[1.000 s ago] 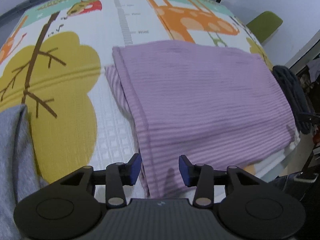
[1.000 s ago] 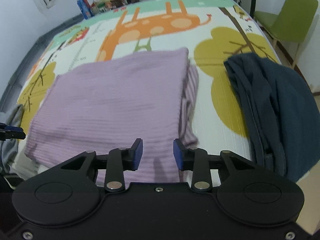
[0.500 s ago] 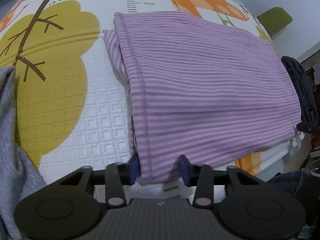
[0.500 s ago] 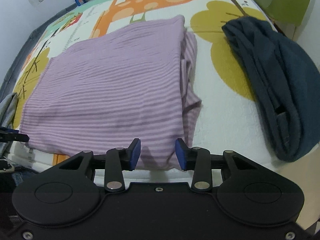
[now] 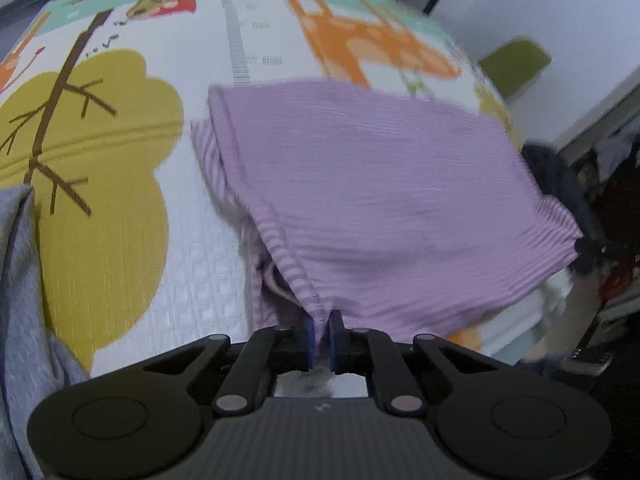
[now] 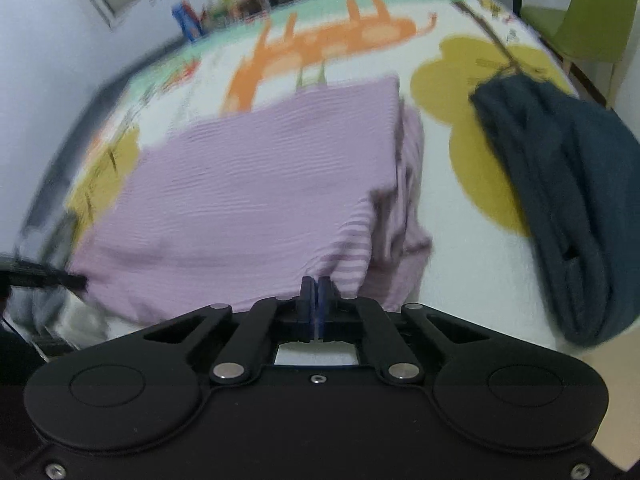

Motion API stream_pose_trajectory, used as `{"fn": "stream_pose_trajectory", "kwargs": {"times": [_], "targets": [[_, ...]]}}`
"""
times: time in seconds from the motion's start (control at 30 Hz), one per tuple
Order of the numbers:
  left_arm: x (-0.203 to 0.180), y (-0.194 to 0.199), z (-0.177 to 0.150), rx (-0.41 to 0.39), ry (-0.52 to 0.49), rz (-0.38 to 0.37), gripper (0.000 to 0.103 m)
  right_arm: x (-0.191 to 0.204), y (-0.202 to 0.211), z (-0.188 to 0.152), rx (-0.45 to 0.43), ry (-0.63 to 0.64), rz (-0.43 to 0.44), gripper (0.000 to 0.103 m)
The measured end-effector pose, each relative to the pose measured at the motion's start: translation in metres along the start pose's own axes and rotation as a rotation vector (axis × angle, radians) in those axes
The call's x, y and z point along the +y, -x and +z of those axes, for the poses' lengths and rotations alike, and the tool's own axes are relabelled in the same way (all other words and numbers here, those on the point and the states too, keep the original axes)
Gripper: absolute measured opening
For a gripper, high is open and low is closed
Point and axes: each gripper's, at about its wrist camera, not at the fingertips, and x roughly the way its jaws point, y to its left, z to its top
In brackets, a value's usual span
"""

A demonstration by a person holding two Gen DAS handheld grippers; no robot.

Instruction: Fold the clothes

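Left gripper (image 5: 319, 330), right gripper (image 6: 315, 295): open a second ago, now clamped on purple garment (image 5: 380, 184) near corners | hem lifting | fold underway.

Even indoor light, motion blur throughout, fisheye bending and dark vignette at the edges.

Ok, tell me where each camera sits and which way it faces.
Left wrist: rides on the left claw, looking forward across the mat; its own fingers show, shut on the purple shirt.
Right wrist: rides on the right claw, facing the same way; fingers shut on the shirt's other near corner.
Shared: the shirt, the mat, the dark garment, and each other's claw tip.
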Motion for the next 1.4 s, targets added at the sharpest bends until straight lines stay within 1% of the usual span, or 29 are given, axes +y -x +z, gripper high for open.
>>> {"fn": "stream_pose_trajectory", "kwargs": {"times": [0.13,0.27,0.53,0.63,0.73,0.83,1.07,1.2,1.27,1.4], "targets": [[0.013,0.011,0.022,-0.091,0.072,-0.054,0.007,0.001,0.012,0.027,-0.090,-0.015,0.030,0.000],[0.027,0.013,0.038,-0.159,0.136,-0.084,0.007,0.001,0.009,0.054,-0.148,0.000,0.027,0.000],[0.049,-0.003,0.087,-0.280,0.289,-0.135,0.007,-0.014,-0.026,0.101,-0.229,-0.105,0.019,0.000],[0.059,-0.010,0.103,-0.310,0.351,-0.145,0.005,-0.018,-0.043,0.116,-0.247,-0.133,0.009,0.000],[0.069,-0.021,0.119,-0.326,0.404,-0.120,0.005,-0.022,-0.060,0.130,-0.262,-0.157,-0.002,0.000],[0.070,-0.034,0.134,-0.319,0.401,-0.073,0.005,-0.023,-0.076,0.144,-0.270,-0.163,-0.014,0.000],[0.080,-0.058,0.157,-0.333,0.451,-0.040,0.005,-0.028,-0.116,0.172,-0.276,-0.193,-0.049,0.000],[0.084,-0.070,0.165,-0.340,0.454,0.016,0.005,-0.031,-0.135,0.182,-0.276,-0.203,-0.070,0.000],[0.088,-0.077,0.168,-0.342,0.462,0.058,0.005,-0.032,-0.147,0.184,-0.273,-0.195,-0.085,0.000],[0.094,-0.087,0.171,-0.323,0.449,0.149,0.005,-0.039,-0.174,0.185,-0.221,-0.212,-0.128,0.000]]}}
